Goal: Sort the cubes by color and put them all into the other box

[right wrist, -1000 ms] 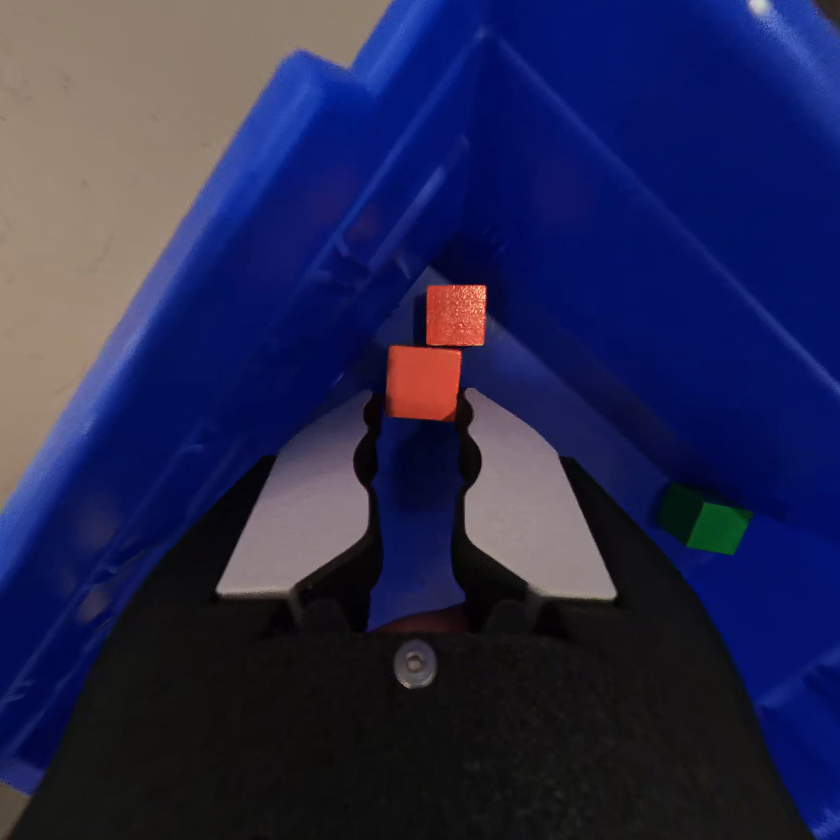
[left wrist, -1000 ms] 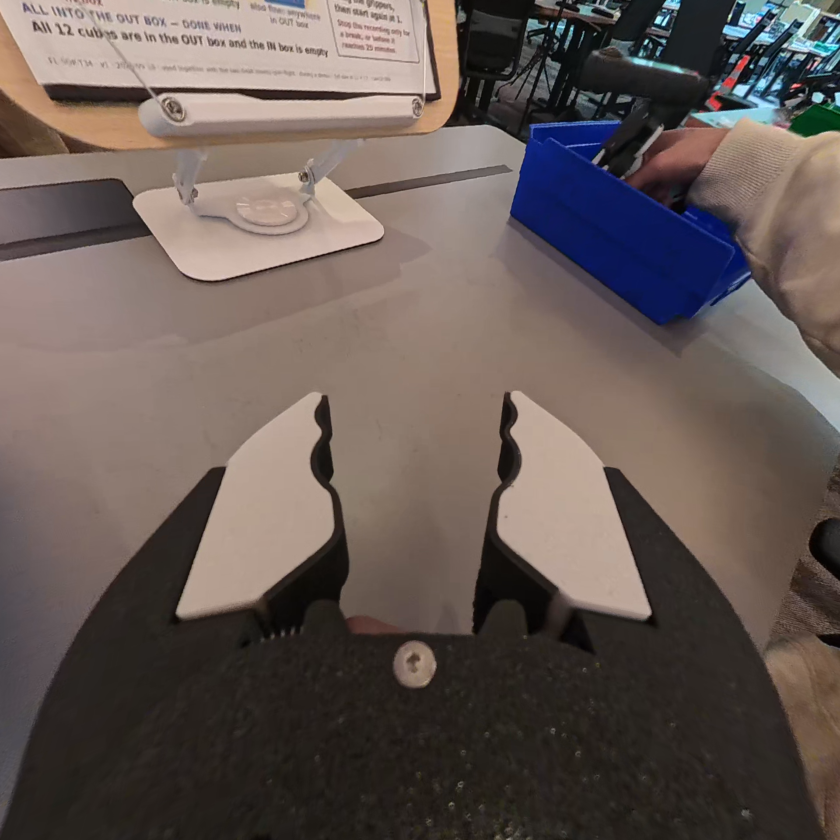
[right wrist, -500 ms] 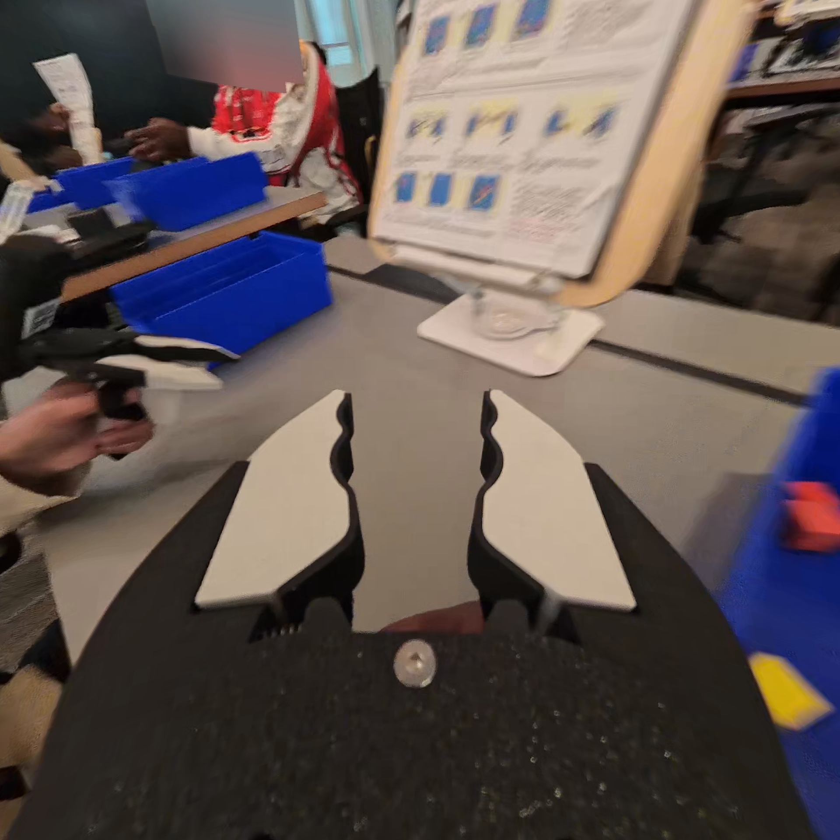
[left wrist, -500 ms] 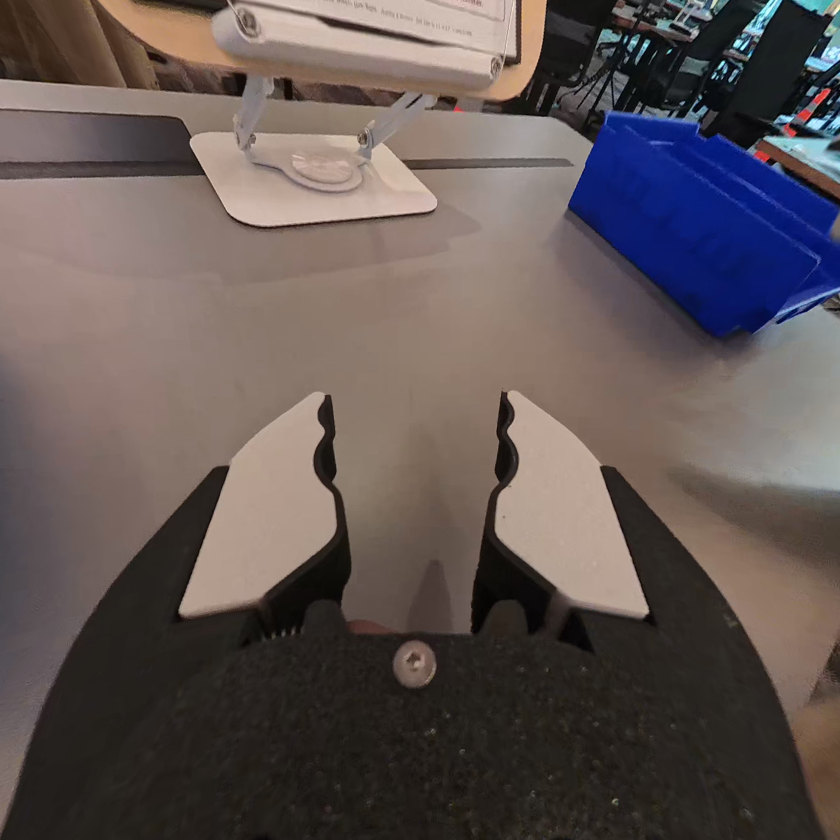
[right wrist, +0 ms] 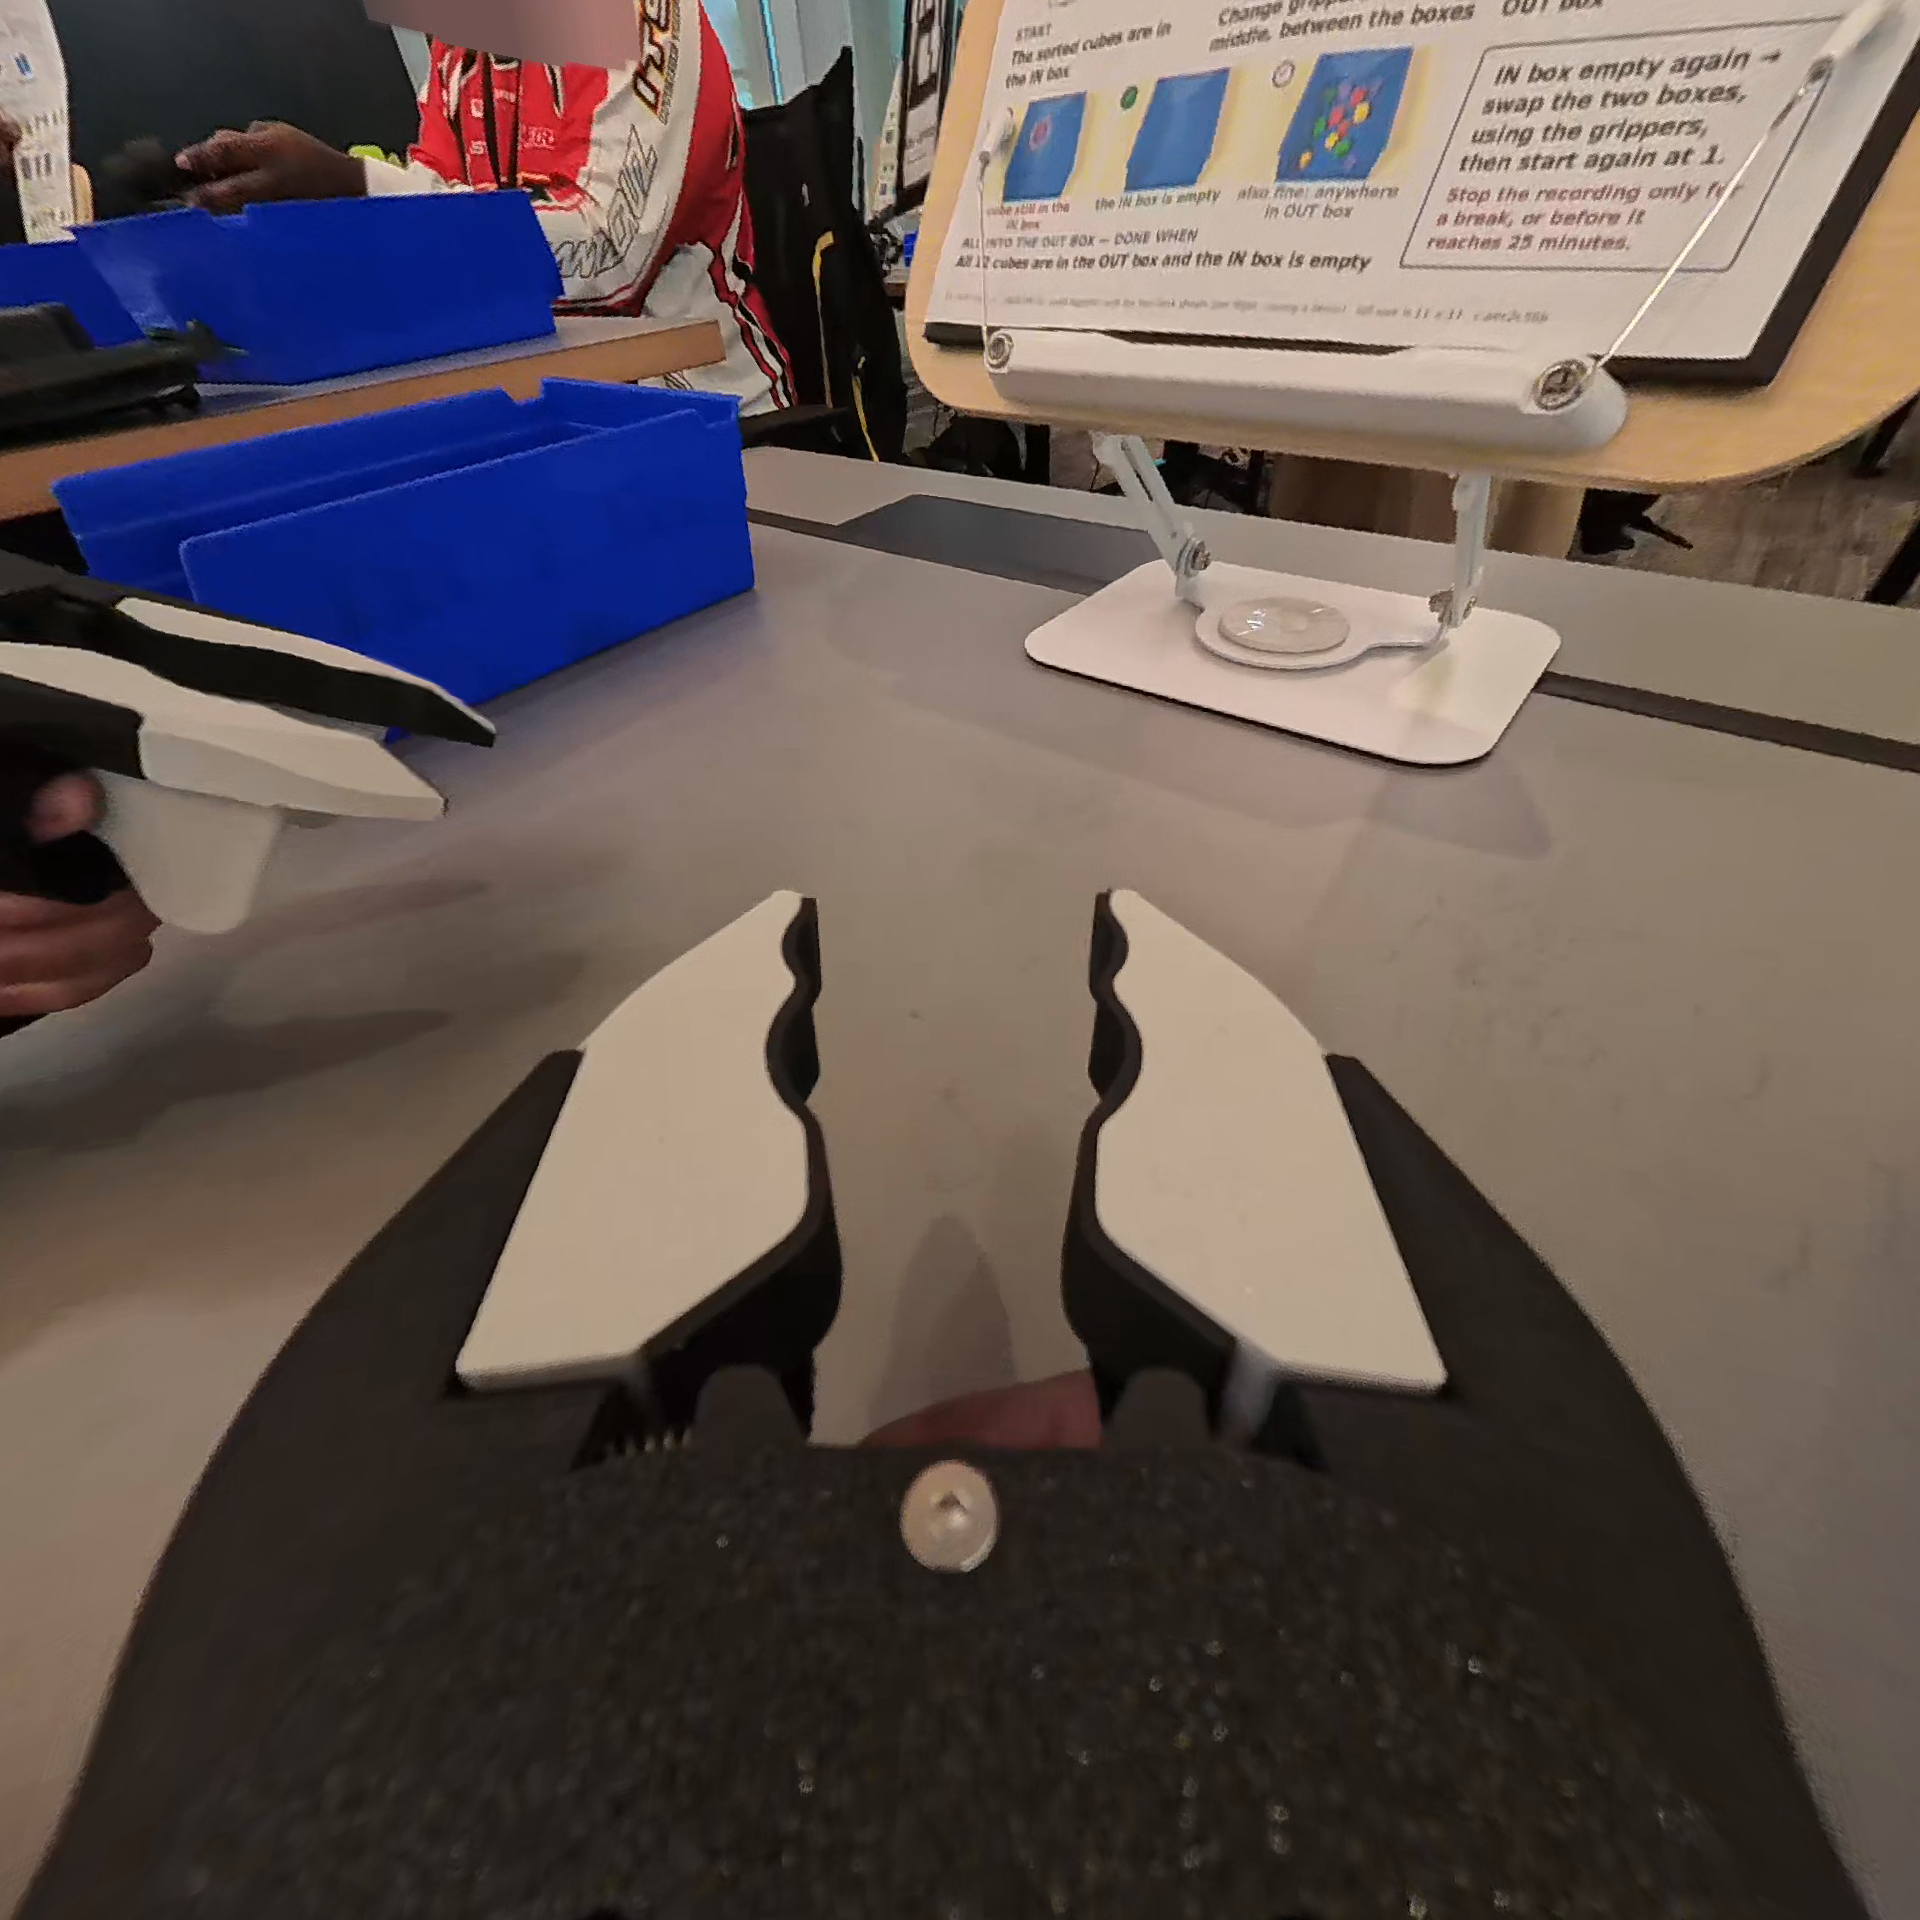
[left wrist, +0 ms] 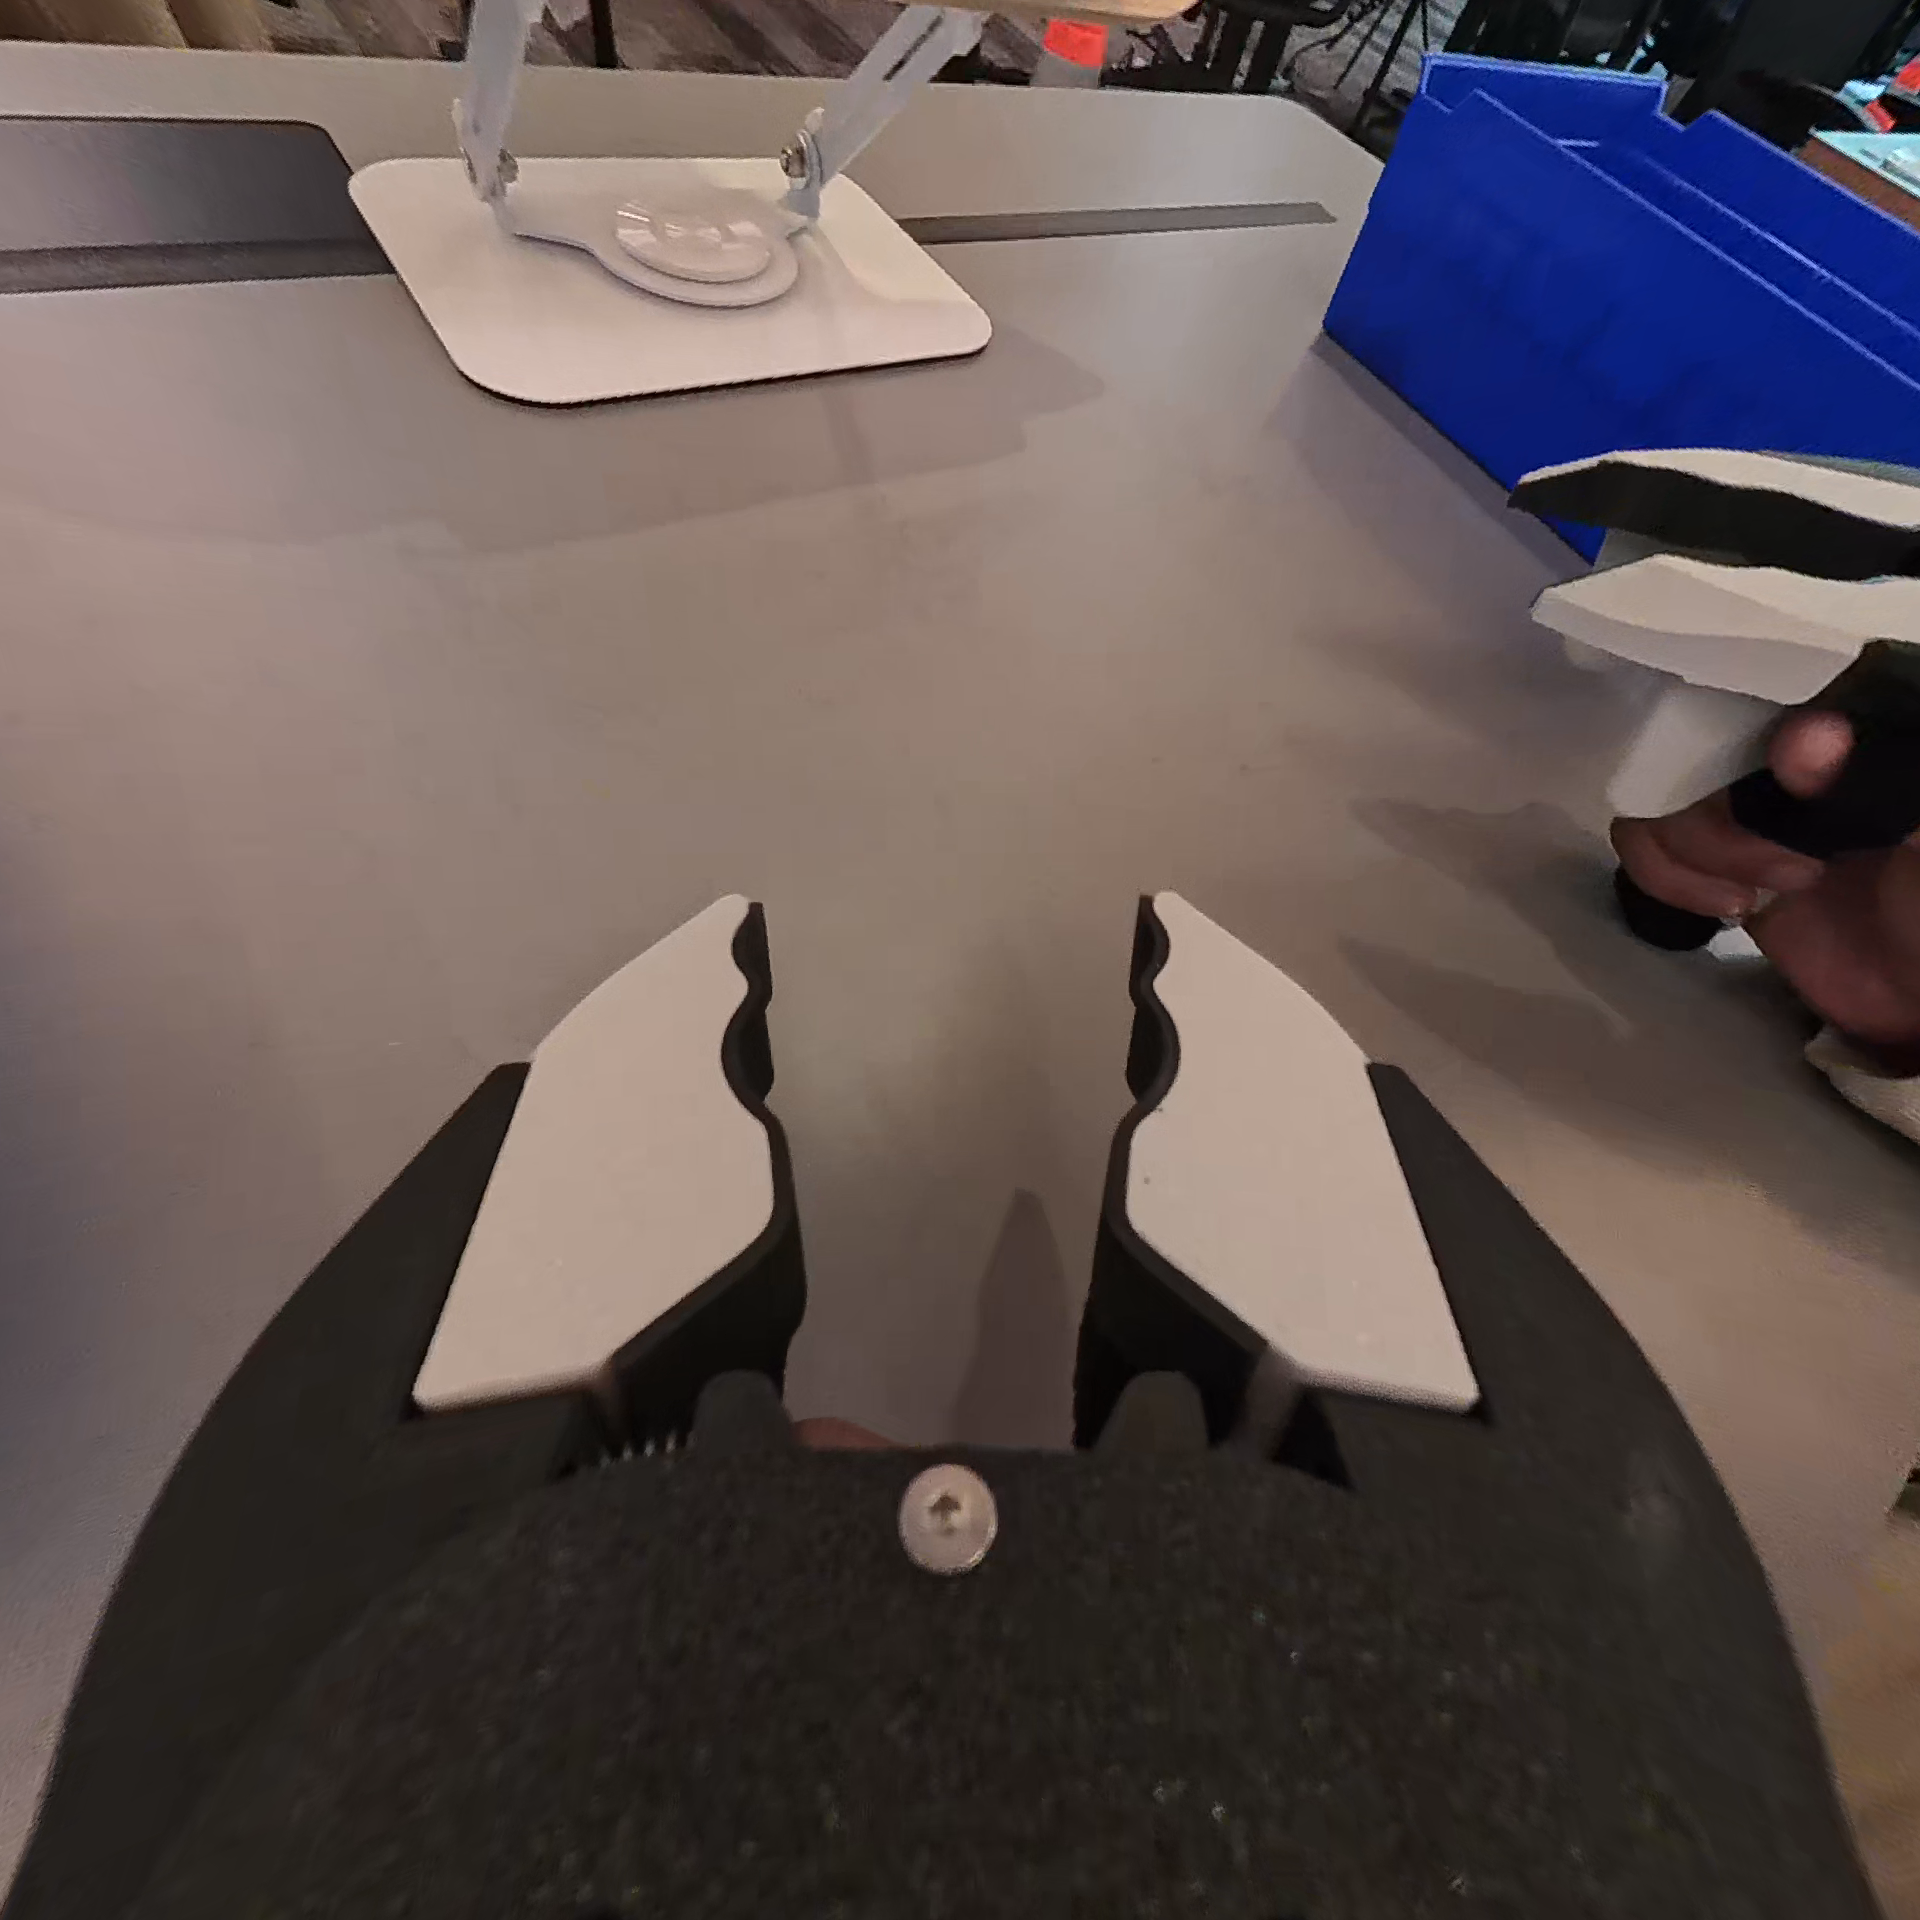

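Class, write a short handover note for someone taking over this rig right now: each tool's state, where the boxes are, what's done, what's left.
Left tool: open, empty, over bare grey table.
Right tool: open, empty, also over the table.
One blue box sits at the table's right side, another blue box at its left, the white document stand between them at the back.
No cubes are visible now, so progress can't be judged. Check both boxes before continuing.
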Tool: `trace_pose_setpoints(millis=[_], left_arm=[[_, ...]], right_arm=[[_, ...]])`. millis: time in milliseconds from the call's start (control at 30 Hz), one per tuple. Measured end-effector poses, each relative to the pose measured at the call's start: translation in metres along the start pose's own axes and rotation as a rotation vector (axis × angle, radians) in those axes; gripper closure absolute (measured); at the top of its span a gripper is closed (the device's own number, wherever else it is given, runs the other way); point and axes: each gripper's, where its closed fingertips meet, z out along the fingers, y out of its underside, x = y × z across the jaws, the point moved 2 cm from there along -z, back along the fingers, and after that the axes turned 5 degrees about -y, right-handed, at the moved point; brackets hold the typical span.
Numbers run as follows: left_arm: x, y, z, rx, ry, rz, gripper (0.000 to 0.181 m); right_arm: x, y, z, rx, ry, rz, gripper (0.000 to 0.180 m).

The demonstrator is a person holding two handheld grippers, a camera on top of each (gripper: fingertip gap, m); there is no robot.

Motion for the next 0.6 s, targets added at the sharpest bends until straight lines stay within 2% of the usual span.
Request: trace_pose_setpoints(millis=[100, 167, 267, 367, 433, 500, 600], left_arm=[[0.008, 0.002, -0.001, -0.027, 0.047, 0.001, 0.115], [0.019, -0.003, -0.013, -0.058, 0.144, -0.007, 0.118], [0.012, -0.046, -0.071, 0.026, 0.262, 0.005, 0.126], [-0.057, -0.085, -0.133, 0.048, 0.154, 0.119, 0.125], [-0.115, -0.099, -0.152, -0.010, 0.059, 0.200, 0.127], [-0.168, -0.102, -0.142, -0.114, 0.000, 0.275, 0.126], [-0.234, -0.081, -0.089, -0.315, -0.060, 0.363, 0.120]], right_arm=[[0.001, 0.000, -0.002, 0.005, 0.002, -0.019, 0.131], [0.002, -0.002, -0.004, 0.016, 0.004, -0.034, 0.131], [0.001, -0.002, -0.005, 0.018, -0.009, -0.040, 0.132], [-0.001, -0.002, -0.004, 0.017, -0.017, -0.041, 0.132], [-0.003, 0.000, -0.003, 0.003, -0.027, -0.049, 0.132], [-0.005, 0.001, -0.002, -0.002, -0.029, -0.061, 0.133], [-0.008, 0.001, 0.000, -0.009, -0.042, -0.061, 0.133]])
